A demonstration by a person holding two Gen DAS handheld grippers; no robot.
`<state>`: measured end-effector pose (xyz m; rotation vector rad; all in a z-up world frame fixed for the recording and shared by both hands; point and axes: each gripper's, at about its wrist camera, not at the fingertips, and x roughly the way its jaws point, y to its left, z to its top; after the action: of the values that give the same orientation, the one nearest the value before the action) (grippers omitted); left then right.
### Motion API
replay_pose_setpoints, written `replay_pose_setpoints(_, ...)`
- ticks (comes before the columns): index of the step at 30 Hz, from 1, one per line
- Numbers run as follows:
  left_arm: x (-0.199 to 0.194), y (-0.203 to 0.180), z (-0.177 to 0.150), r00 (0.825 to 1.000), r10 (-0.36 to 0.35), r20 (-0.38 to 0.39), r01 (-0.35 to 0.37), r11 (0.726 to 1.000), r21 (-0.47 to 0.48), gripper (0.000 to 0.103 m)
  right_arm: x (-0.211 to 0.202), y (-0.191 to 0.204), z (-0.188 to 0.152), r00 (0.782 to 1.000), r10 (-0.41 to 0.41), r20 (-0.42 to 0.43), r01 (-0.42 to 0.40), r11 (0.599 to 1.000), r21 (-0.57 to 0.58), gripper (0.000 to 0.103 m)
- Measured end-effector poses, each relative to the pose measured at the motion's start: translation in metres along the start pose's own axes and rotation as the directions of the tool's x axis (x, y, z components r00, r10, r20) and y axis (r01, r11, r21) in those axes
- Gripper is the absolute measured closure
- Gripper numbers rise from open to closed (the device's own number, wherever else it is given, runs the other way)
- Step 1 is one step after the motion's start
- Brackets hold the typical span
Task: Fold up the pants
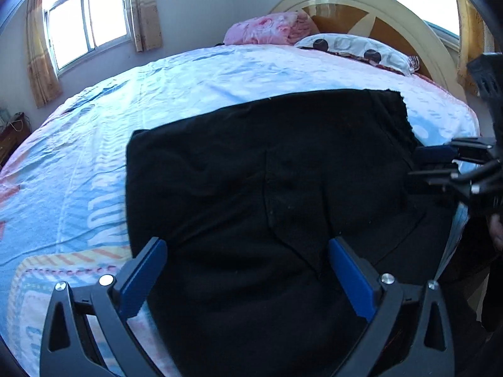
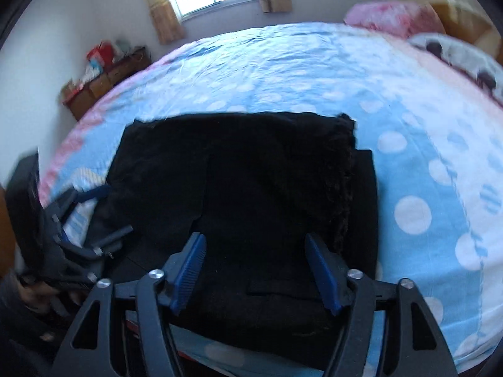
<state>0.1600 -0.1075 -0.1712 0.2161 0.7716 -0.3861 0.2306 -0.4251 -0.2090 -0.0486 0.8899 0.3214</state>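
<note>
A home bedroom: a bed (image 1: 220, 72) with headboard (image 1: 377, 9), pillow (image 1: 355, 50) (spotted), and curtained window (image 1: 88, 19).

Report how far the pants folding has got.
Done: the black pants lie on the bed sheet as a compact layered rectangle. In hand: nothing; the left gripper and right gripper hang open above them. Left: perhaps one last fold or smoothing the frayed corner.

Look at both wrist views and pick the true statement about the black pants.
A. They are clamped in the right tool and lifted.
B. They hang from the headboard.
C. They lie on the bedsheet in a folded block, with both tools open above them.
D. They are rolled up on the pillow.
C: the black pants lie flat on the bedsheet, and the left tool and right tool are both spread, gripping nothing.
</note>
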Motion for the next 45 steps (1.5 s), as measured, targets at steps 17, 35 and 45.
replay_pose_setpoints(17,-0.018,0.008,-0.026,0.999,-0.041,-0.012,0.040,0.997,-0.064,0.000,-0.008,0.049,-0.021,0.999,-0.047,0.020,0.049,0.990,-0.134,0.033)
replay_pose_setpoints(35,-0.002,0.045,-0.016,0.989,-0.142,-0.032,0.134,0.975,-0.177,0.000,-0.037,-0.050,-0.007,0.996,-0.086,0.028,0.079,0.975,0.208,0.033)
replay_pose_setpoints(45,0.011,0.044,-0.007,0.983,-0.172,-0.060,0.158,0.969,-0.191,0.000,-0.021,-0.064,-0.007,0.999,-0.030,0.031,0.021,0.969,0.246,0.033)
